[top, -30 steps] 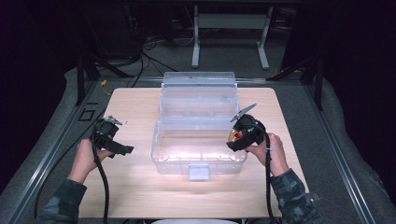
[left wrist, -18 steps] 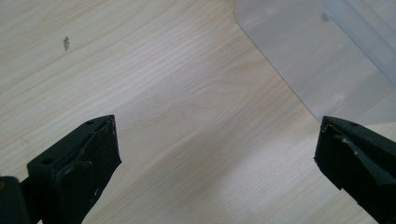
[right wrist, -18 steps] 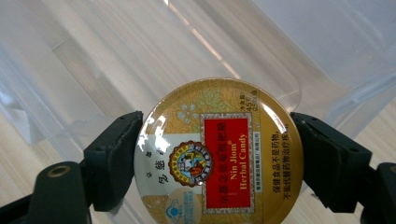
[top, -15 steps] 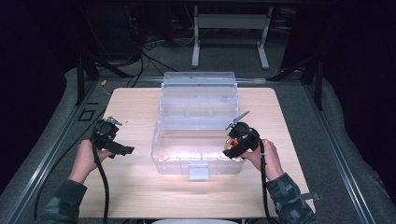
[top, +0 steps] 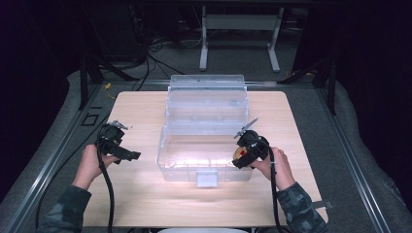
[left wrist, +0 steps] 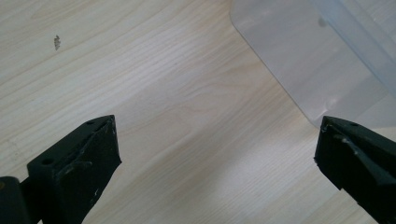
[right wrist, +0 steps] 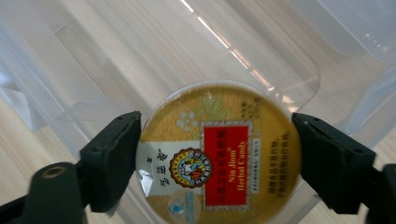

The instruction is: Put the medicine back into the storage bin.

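Note:
A clear plastic box [top: 194,162] with its lid [top: 206,99] swung up stands in the middle of the wooden table [top: 145,204]. My right gripper [top: 241,154] is at the box's right rim, shut on a round gold candy tin [right wrist: 217,151] with a red label. The tin [top: 239,154] hangs over the box's inside, above its clear floor [right wrist: 140,51]. My left gripper [top: 127,154] hovers over bare table to the left of the box, open with nothing between its jaws. In the left gripper view [left wrist: 215,149], a corner of the box [left wrist: 303,60] lies ahead to the right.
The box's front latch [top: 206,178] faces the person. Grey padded floor [top: 63,145] and metal rails surround the table. A white stand [top: 238,24] and cables lie beyond the far edge. Bare wood stretches on both sides of the box.
My right gripper has carried the candy tin leftward and slightly down, from beside the box's right wall to over its rim. The left gripper has stayed put.

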Available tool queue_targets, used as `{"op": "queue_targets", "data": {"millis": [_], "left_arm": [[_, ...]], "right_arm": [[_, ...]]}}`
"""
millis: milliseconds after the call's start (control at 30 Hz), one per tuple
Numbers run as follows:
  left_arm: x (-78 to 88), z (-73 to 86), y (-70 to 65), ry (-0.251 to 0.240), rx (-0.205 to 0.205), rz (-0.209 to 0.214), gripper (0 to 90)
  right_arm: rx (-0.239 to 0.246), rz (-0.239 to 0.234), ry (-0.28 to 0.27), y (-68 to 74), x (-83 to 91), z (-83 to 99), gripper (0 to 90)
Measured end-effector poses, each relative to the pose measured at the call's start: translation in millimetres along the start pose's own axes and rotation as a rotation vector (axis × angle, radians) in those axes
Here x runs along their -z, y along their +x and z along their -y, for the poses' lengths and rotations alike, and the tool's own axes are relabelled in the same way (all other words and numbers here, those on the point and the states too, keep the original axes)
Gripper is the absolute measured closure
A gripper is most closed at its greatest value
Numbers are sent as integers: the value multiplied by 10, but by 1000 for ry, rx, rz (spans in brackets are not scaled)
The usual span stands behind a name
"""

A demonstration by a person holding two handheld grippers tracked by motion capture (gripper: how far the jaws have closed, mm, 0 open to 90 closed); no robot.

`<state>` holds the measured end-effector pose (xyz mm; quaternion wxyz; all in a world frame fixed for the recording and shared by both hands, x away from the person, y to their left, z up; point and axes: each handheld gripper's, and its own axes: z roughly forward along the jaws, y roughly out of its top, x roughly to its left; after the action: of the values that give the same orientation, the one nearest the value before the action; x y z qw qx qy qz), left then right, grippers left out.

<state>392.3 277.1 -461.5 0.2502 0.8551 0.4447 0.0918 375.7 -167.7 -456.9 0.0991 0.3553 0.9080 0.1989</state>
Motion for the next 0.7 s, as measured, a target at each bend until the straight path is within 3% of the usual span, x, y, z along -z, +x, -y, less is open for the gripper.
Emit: {"op": "queue_targets", "data": {"millis": [400, 700], "left_arm": [[39, -138, -6, -13, -4, 10, 2], [113, -327, -25, -46, -15, 12, 2]], "right_arm": [[2, -16, -143, 12, 278, 131, 133], [-8, -25, -237, 83, 384, 266, 139]]}}
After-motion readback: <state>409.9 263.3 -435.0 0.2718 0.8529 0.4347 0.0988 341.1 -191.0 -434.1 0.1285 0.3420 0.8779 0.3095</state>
